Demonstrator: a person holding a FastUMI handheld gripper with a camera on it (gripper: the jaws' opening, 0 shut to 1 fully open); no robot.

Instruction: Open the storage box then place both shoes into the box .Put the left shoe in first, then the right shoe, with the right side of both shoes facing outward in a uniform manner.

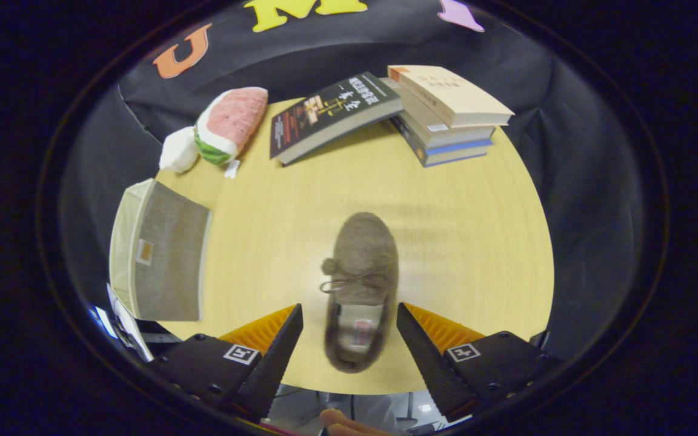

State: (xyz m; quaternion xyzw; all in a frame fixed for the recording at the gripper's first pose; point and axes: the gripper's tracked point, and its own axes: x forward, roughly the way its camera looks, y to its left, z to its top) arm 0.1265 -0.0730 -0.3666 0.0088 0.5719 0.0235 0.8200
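Note:
A grey-brown fuzzy shoe (361,284) with a lace bow and pompom lies on the round wooden table (464,242), toe pointing away from me. Its heel end sits between the fingers of my gripper (349,315), which stands open, with a gap on each side of the shoe and neither finger touching it. The storage box (158,254), beige with a grey fabric lid, stands at the table's left edge, well left of the left finger. Its lid looks shut.
Beyond the shoe, a dark book (331,115) leans on a stack of books (446,115) at the table's far side. A watermelon-slice plush (228,124) and a white soft item (178,151) lie far left. A fingertip (340,421) shows below the gripper.

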